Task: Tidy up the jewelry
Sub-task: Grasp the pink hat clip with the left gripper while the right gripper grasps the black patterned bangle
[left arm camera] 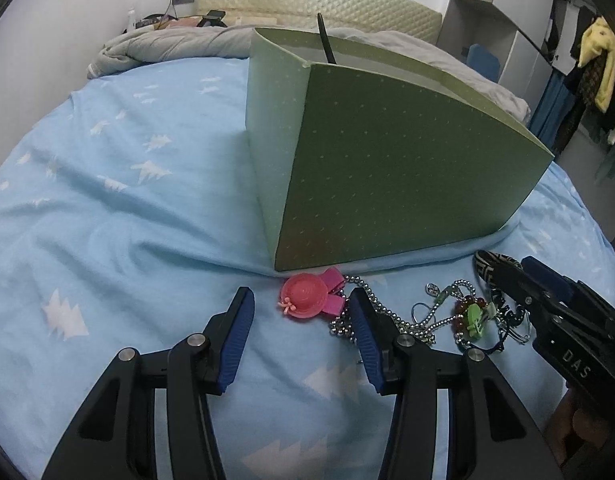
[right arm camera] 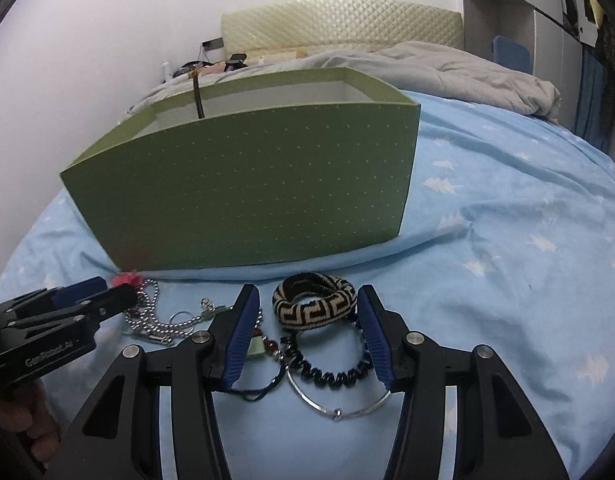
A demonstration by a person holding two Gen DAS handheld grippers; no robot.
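The right gripper [right arm camera: 309, 292] has open jaws flanking a patterned bangle [right arm camera: 313, 305] on the bed [right arm camera: 507, 240]. A coil band [right arm camera: 331, 372] and silver bangle [right arm camera: 339, 408] lie nearer, green box [right arm camera: 247, 192] behind.

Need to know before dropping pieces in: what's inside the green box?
Inside the green box, only white inner walls and a thin dark strap poking above the rim show. Its front wall hides the bottom.
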